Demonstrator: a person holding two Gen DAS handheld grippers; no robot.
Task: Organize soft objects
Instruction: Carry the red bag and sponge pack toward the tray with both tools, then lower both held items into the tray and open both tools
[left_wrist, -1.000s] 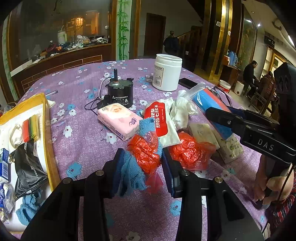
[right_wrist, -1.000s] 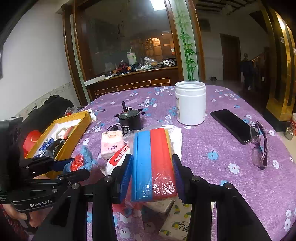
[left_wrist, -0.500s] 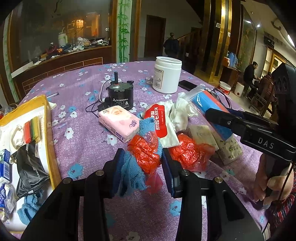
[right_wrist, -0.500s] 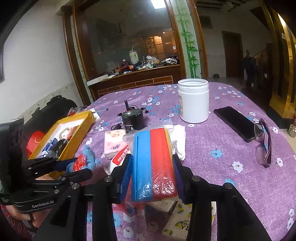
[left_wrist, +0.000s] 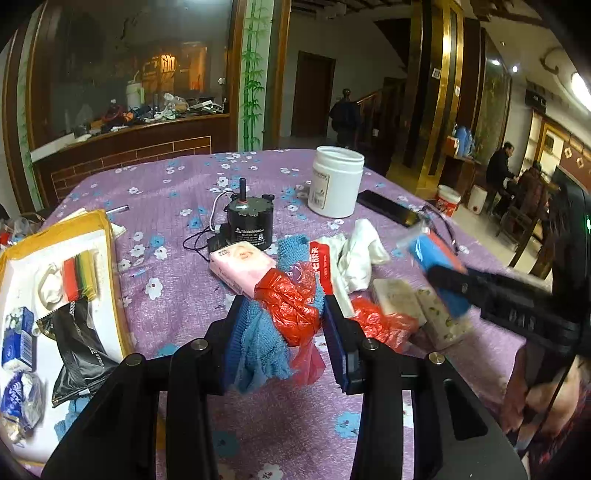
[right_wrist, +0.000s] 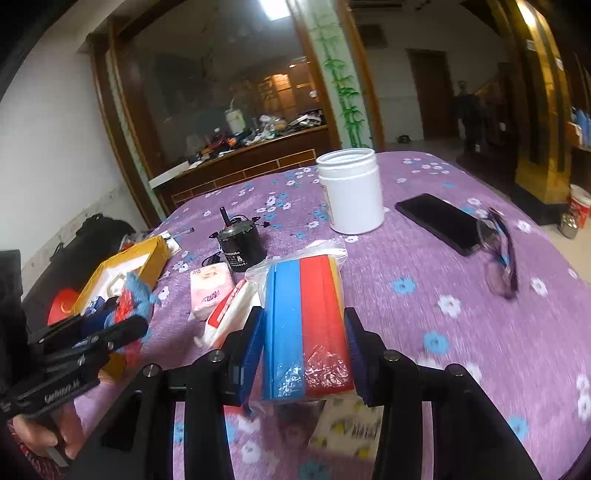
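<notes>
1. You hold two grippers. Your left gripper (left_wrist: 282, 321) is clamped on one bundle: a fuzzy blue cloth (left_wrist: 258, 343) wrapped with a crinkly red plastic bag (left_wrist: 291, 310), held above the purple flowered tablecloth (left_wrist: 177, 295).
2. Your right gripper (right_wrist: 304, 343) is clamped on one clear bag of flat foam sheets (right_wrist: 306, 325) in blue, red and yellow, lifted over the table.
3. On the cloth lie one pink tissue pack (left_wrist: 240, 264), one white rag (left_wrist: 358, 254), a second red bag (left_wrist: 380, 321) and two pale tissue packs (left_wrist: 417, 310), perhaps more, since your right gripper covers that corner.
4. One white plastic jar (right_wrist: 351, 195), one black motor (right_wrist: 240, 247), one phone (right_wrist: 439, 221) and one pair of glasses (right_wrist: 498, 258), blurred, stand apart.
5. The yellow box (left_wrist: 107, 258) is cut off at the left edge.
</notes>
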